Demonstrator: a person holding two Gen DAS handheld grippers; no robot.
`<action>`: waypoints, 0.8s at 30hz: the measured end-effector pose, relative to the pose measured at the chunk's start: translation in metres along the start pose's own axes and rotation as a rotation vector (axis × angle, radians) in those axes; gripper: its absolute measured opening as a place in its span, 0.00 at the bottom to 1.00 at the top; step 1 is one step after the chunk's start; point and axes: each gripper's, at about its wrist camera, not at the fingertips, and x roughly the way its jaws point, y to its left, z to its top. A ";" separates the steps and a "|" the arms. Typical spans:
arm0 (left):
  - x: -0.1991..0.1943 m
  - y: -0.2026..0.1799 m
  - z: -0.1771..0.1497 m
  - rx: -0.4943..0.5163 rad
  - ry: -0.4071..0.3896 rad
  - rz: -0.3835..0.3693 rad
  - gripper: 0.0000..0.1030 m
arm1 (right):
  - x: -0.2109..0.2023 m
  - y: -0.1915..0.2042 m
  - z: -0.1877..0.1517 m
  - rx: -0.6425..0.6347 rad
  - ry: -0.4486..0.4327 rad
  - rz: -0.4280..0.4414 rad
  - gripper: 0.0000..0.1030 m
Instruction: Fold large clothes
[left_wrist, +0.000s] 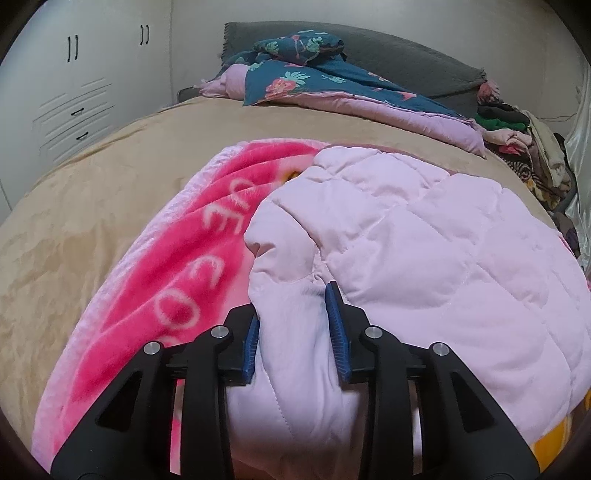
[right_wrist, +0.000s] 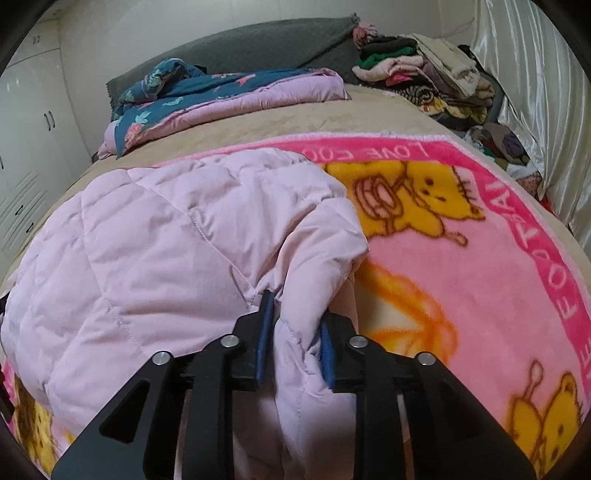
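Observation:
A pale pink quilted garment (left_wrist: 406, 229) (right_wrist: 166, 240) lies bunched on a pink fleece blanket (left_wrist: 177, 251) (right_wrist: 461, 240) printed with yellow bears and white letters. The blanket is spread over a tan bed cover (left_wrist: 92, 184) (right_wrist: 332, 114). My left gripper (left_wrist: 293, 306) has a thick fold of the garment's near left edge filling the gap between its blue pads. In the right wrist view, my right gripper (right_wrist: 295, 310) pinches a fold at the garment's near right edge the same way. The garment's underside and sleeves are hidden.
A blue floral quilt (left_wrist: 314, 81) (right_wrist: 221, 96) is heaped at the bed's head against a grey headboard (left_wrist: 406, 59). A pile of mixed clothes (left_wrist: 517, 140) (right_wrist: 424, 70) sits at the far right. White wardrobes (left_wrist: 74, 92) stand left; a shiny curtain (right_wrist: 535, 92) hangs right.

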 end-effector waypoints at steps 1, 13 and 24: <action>-0.001 -0.002 0.001 0.003 -0.001 0.002 0.25 | -0.003 0.000 0.000 -0.001 0.004 -0.005 0.31; -0.038 0.001 0.000 0.015 -0.031 0.024 0.71 | -0.072 -0.009 -0.011 0.116 -0.093 0.096 0.95; -0.072 0.004 -0.026 -0.030 -0.035 0.020 0.90 | -0.114 -0.009 -0.040 0.127 -0.129 0.129 0.96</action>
